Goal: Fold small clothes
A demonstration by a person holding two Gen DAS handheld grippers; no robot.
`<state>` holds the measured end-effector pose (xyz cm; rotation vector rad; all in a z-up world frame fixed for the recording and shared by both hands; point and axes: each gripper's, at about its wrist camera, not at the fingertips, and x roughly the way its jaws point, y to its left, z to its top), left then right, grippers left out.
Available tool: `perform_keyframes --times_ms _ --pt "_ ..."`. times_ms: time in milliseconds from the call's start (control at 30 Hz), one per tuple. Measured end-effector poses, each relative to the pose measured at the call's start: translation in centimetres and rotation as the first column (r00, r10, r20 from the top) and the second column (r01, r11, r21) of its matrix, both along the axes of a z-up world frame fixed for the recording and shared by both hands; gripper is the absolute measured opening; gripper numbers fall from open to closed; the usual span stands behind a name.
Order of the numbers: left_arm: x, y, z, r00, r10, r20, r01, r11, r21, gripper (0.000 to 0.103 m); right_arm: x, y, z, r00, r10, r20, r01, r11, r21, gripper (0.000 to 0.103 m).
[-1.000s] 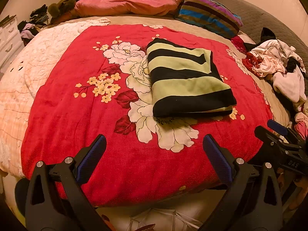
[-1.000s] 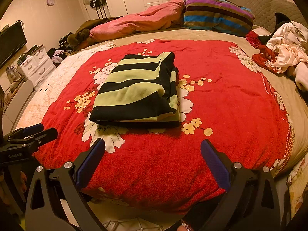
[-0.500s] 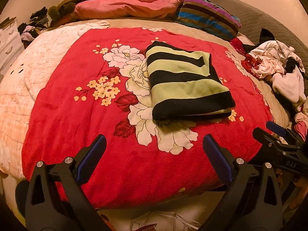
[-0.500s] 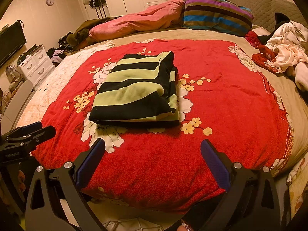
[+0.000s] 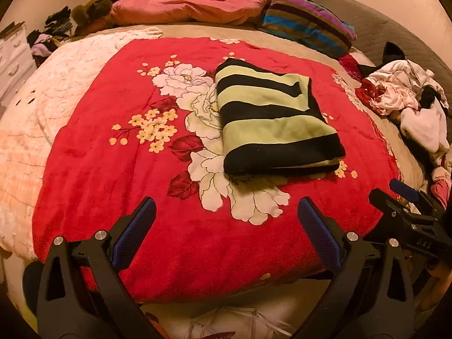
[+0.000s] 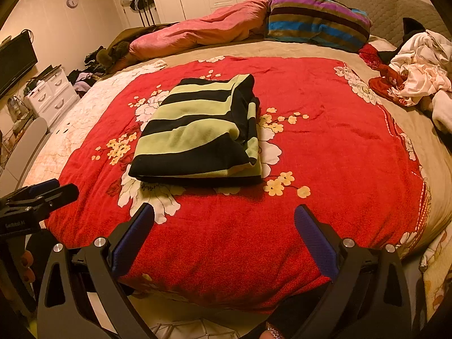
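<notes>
Bedroom surroundings are seen from the foot of a bed covered by a red floral blanket (image 5: 93, 197). At its middle a green-and-black striped garment (image 5: 271, 124) is laid as a compact folded rectangle, its layered edges visible on the side facing the right wrist camera. That piece is judged to be finished, as no loose sleeve or corner is seen. Both tools are held back near the blanket's front edge, well apart from the garment: the left tool (image 5: 226, 228) is spread wide with nothing between its blue pads, and the right tool (image 6: 224, 231) is likewise wide and empty. Further out, at the right side of the bed, a heap of unfolded clothes (image 6: 418, 76) is left, white and red pieces tangled together, so more work is judged to remain. At the head of the bed a pink quilt (image 6: 203, 36) and a striped pillow (image 6: 316, 19) are placed.
</notes>
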<state>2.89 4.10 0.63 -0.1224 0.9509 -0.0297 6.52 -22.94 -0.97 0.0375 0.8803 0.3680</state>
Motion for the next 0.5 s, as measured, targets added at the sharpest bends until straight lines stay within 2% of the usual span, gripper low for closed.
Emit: perform_keyframes --times_ms 233,367,500 --pt "0.2 1.6 0.2 0.999 0.034 0.030 -0.034 0.999 0.001 0.094 0.9 0.2 -0.7 1.000 -0.003 -0.029 0.003 1.000 0.000 0.099" --pt "1.9 4.4 -1.6 0.991 0.129 -0.048 -0.130 0.991 -0.016 0.094 2.0 -0.2 -1.5 0.998 -0.026 -0.049 0.026 1.000 -0.007 0.099" --pt "4.0 8.2 -4.1 0.966 0.234 -0.109 -0.235 0.972 0.007 0.094 4.1 -2.6 -2.2 0.993 -0.104 -0.057 0.104 0.995 -0.012 0.099"
